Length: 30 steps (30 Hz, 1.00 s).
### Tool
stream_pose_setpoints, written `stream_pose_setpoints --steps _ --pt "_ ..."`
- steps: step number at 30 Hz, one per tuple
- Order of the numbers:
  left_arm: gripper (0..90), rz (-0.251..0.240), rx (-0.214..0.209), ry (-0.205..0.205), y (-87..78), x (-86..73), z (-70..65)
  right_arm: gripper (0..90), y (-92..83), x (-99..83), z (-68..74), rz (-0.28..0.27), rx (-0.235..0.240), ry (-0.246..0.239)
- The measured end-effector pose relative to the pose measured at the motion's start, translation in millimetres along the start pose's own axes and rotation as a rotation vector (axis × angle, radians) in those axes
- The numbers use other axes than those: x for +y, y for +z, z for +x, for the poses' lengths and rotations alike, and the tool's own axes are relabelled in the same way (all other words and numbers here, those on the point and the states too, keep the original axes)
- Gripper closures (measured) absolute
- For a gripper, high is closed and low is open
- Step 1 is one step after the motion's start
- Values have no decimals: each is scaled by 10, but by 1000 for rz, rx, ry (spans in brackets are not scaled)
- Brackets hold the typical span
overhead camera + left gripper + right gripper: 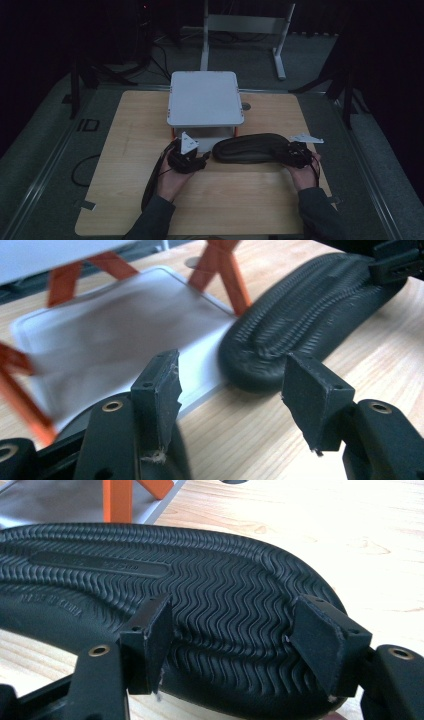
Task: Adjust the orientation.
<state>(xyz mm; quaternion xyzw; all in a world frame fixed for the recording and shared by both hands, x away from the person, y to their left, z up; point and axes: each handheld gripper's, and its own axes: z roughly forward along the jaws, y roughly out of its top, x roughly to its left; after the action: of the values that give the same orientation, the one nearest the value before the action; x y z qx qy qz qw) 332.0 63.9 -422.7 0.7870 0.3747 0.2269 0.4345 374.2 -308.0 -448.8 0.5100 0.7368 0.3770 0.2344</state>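
A black shoe [248, 148] is found lying sole up on the wooden table [250, 200], just in front of the white two-tier rack [205, 98] with orange legs. The right gripper [289, 151] is positioned at one end of the shoe; its jaws are spread wide, the sole [200, 595] seen between them, with nothing clamped. The left gripper [204, 161] is held just beside the opposite end, jaws likewise parted and empty, facing the rack's lower shelf [115, 340].
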Motion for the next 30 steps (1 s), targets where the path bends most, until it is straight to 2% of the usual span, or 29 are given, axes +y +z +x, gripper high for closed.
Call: stream_pose_setpoints --steps 2,4,8,13,15,20,21,22,23,24,25,27,30 --pt "403 9 -10 12 68 33 -46 330 -13 -24 0 -2 -2 0" --pt "394 8 -42 3 134 60 -71 329 -36 -59 -9 -5 1 4" --pt "358 23 -58 -4 270 103 -121 330 -71 -135 -34 -9 11 12" --pt "312 43 -85 -18 414 118 -154 339 -106 -222 -62 12 16 -5" --pt "300 41 -116 -38 459 117 -165 341 -119 -250 -75 13 26 0" --pt "295 59 -170 -29 529 102 -222 341 -142 -300 -81 15 31 3" --pt "299 63 -195 -28 541 98 -233 341 -148 -310 -83 16 33 5" --pt "330 63 -195 -28 541 98 -233 341 -148 -310 -83 16 33 5" --pt "330 68 -212 -7 519 101 -277 341 -153 -320 -84 19 35 6" --pt "407 70 -222 -1 507 100 -292 341 -162 -343 -84 18 37 5" --pt "440 75 -238 8 506 94 -308 341 -165 -345 -83 17 35 4" --pt "445 92 -242 33 516 68 -360 346 -166 -343 -83 19 35 3" --pt "447 93 -249 38 509 32 -374 360 -167 -347 -83 19 40 6"
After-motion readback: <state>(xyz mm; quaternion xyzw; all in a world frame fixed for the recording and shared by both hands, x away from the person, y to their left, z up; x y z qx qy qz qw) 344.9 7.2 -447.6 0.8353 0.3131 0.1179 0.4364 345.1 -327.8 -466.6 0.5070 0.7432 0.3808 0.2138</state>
